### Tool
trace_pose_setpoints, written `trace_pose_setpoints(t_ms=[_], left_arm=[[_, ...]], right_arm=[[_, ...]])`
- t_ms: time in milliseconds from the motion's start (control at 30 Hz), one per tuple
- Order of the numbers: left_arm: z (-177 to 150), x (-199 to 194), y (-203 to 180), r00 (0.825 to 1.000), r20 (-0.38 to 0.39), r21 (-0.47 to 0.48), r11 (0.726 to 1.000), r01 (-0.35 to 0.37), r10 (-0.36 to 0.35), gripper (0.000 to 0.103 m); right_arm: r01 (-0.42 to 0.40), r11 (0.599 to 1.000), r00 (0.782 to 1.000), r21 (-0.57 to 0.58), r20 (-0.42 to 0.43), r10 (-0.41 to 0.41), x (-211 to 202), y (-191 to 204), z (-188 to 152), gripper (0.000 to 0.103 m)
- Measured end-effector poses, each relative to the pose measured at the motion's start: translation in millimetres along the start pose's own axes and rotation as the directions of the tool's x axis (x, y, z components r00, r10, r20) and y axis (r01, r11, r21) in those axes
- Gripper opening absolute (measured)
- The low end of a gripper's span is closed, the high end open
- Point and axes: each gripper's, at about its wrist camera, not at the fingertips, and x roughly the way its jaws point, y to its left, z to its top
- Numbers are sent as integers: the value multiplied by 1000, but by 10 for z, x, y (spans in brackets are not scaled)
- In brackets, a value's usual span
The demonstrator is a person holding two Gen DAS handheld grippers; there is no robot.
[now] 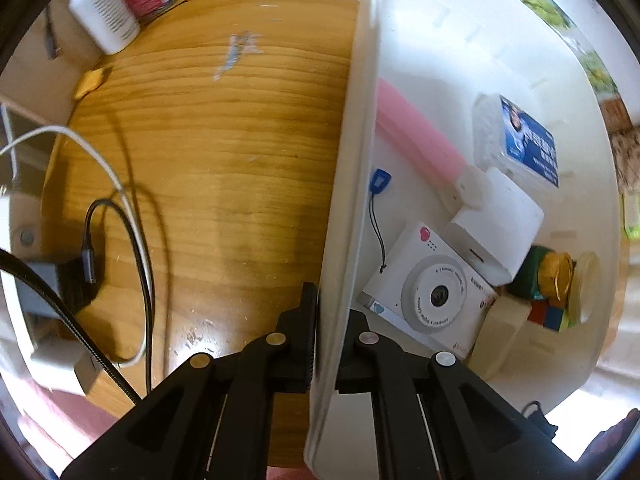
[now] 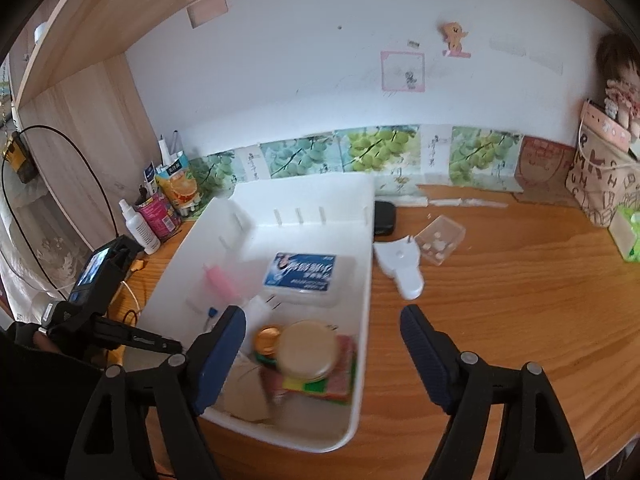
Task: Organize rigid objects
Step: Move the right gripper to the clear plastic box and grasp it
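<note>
Bin [image 1: 352,160] wall runs up centre frame, pinched by the left gripper [image 1: 325,320] at bottom; right gripper [image 2: 324,356] gapes over its lower-right corner, gripping nothing, toy camera [image 1: 432,292] inside

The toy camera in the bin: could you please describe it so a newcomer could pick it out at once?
Look inside the white plastic bin on the wooden desk. Near the wall clamped by the left gripper lies a flat white toy camera. Unlike its neighbours, it has a round grey lens ring, a pink heart and a black strap.
</note>
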Motion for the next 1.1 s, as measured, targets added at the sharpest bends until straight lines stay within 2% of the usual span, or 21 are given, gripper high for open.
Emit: trace_pose_setpoints(t_ms=[300,633,833,1000,1100], left_arm=[[-104,-42,-2,998,23,-158,986,-59,63,14],[-278,-61,87,994,43,-335,938,-84,104,21],[-263,-82,83,989,25,-368,921,-128,148,27],[-229,-172,54,988,-2,-370,917,-147,157,27],[-99,-78,-23,983,-20,-344,922,-178,182,28]], right_arm=[[-14,996,1000,-92,-16,13,94,-445,129,80],[-23,977,1000,-214,-16,21,548,-993,365,80],[-41,965,998,-258,-53,28,1045,-1305,510,80],[-41,966,996,-256,-87,19,1416,-1467,593,80],[-64,966,993,-250,-108,37,1571,-1518,644,80]])
